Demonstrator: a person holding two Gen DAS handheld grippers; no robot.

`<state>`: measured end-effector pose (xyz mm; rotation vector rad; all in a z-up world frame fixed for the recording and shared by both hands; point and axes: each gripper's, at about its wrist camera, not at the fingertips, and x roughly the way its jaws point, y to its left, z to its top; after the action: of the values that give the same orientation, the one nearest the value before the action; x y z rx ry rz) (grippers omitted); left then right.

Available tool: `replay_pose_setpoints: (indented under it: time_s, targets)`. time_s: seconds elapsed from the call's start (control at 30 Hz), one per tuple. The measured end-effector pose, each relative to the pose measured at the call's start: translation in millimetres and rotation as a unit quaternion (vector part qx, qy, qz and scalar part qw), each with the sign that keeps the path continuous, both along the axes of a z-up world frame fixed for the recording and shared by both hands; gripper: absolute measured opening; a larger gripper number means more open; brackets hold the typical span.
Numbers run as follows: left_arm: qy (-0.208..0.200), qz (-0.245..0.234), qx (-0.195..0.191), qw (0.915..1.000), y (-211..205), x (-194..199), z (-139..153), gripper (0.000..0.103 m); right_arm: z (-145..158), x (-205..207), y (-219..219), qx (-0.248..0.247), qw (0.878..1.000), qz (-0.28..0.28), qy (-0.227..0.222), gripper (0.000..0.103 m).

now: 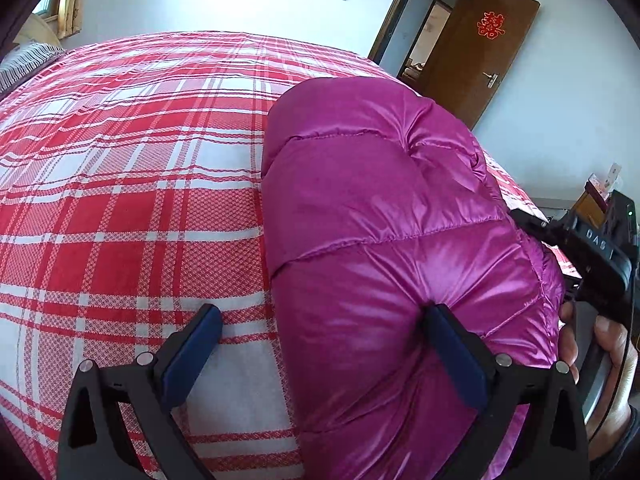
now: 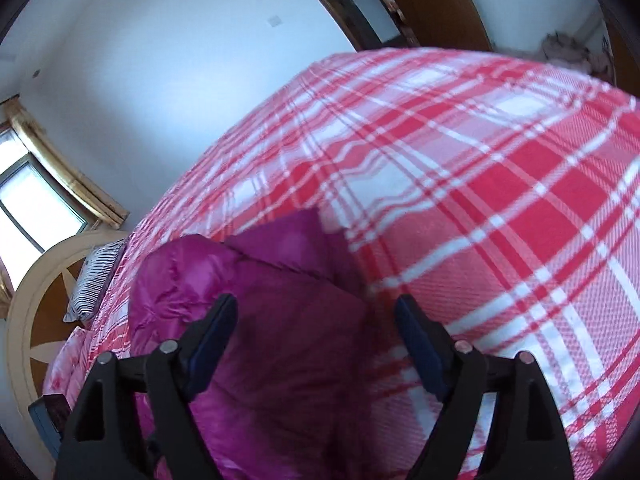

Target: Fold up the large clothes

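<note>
Landmark: we place everything against the glossy magenta quilted down coat (image 1: 384,216), which lies folded into a thick bundle on the bed.
Bedcover: a red-and-white plaid woven bedspread (image 1: 132,184) runs under the coat and stretches out wide to its left in the left wrist view.
Far left of the coat: we see a striped grey-and-white pillow (image 2: 96,280) beyond it at the bed's head, against a cream and brown wooden headboard (image 2: 44,312), with a gold-framed window (image 2: 32,200) above.
Left gripper (image 1: 324,344): its black tongs stand wide apart; the left blue pad hangs over bare plaid beside the coat, the right blue pad presses into the coat's near bulge. Nothing is clamped.
Coat in the right wrist view: the bundle (image 2: 256,320) fills the lower left, with a flat panel sticking out past its far end.
Right gripper (image 2: 316,336): its tongs are spread apart over the coat's right edge and do not clamp it; we see it blurred.
Right of the coat: the right gripper's black body (image 1: 596,248) and the hand (image 1: 608,344) holding it crowd the coat's right flank.
Behind the coat: a brown wooden door (image 1: 480,48) with a red paper emblem stands open.
</note>
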<state>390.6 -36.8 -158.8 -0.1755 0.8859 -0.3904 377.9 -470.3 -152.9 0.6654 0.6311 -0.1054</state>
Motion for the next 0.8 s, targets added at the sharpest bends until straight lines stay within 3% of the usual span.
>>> replay_pose_setpoints:
  time_s: [0.13, 0.33, 0.5, 0.53, 0.6, 0.8]
  targets:
    - [0.000, -0.002, -0.009, 1.0000, 2, 1, -1, 0.102, -5, 9, 0, 0.015, 0.999, 0.046, 0.001, 0.057]
    - [-0.008, -0.010, -0.027, 0.9996, 4, -1, -1, 0.102, -14, 14, -5, 0.056, 0.996, 0.069, 0.003, 0.054]
    - [-0.014, -0.024, -0.033, 0.9991, 0, -3, 0, 0.100, -16, 15, -1, 0.059, 0.993, 0.098, 0.002, 0.038]
    - [-0.014, -0.026, -0.032, 0.9991, -1, -3, 1, 0.096, -18, 16, 0, 0.059, 0.993, 0.101, 0.005, 0.036]
    - [-0.015, -0.051, -0.041, 0.9978, -7, -8, 6, 0.067, -17, 18, 4, 0.052, 0.993, 0.106, 0.015, 0.030]
    - [-0.032, -0.042, 0.020, 0.9984, -26, -25, 27, 0.047, -5, 6, 12, 0.025, 0.994, 0.102, 0.001, 0.019]
